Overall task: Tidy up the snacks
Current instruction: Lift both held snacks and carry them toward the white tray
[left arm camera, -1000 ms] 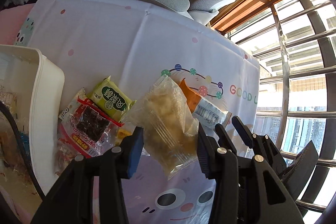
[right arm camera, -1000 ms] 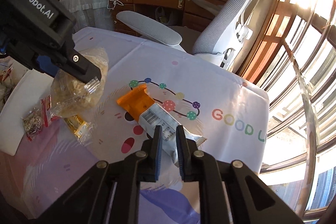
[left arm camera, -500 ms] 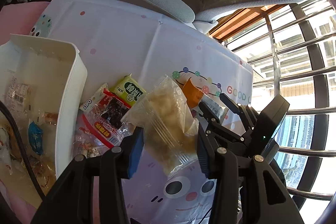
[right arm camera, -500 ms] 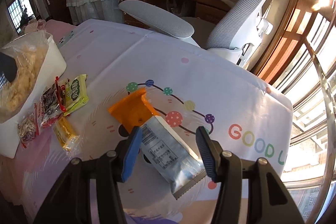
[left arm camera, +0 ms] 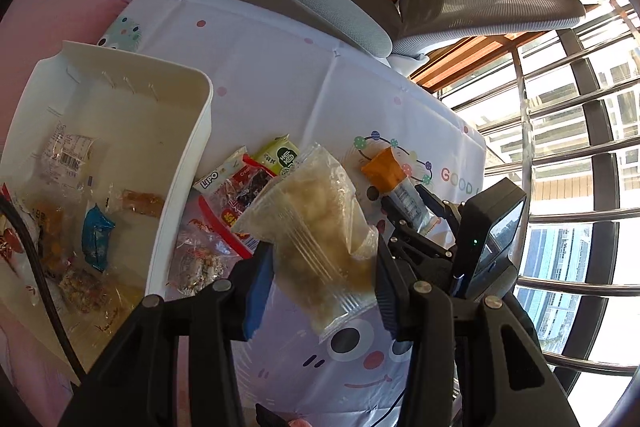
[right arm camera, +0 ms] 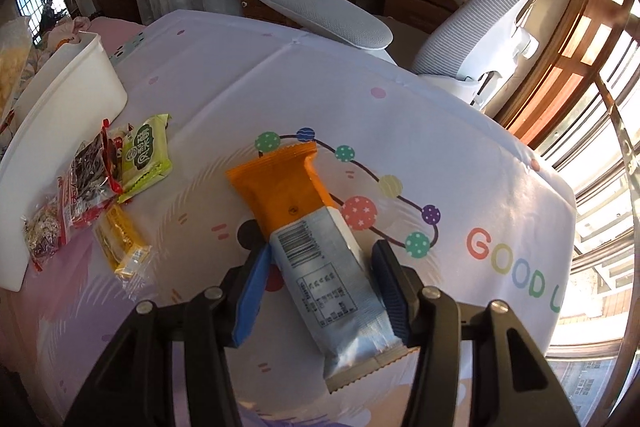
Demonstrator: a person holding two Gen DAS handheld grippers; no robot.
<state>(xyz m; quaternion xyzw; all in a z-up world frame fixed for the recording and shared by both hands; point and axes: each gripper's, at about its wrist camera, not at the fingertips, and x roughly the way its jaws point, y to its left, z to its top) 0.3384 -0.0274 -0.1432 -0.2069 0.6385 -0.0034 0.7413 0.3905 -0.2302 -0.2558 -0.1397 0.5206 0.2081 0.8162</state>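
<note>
At the left of the left wrist view stands the white bin (left arm camera: 188,163); my left gripper (left arm camera: 324,291), low in the middle, pinches the clear puffed-snack bag (left arm camera: 316,227), which I should carry over the rim before letting go. In the right wrist view my right gripper (right arm camera: 320,291) straddles the orange-and-silver packet (right arm camera: 316,247) spread wide; I should close squarely across its width. Its contact with the cloth and the bin's contents are hard to make out
</note>
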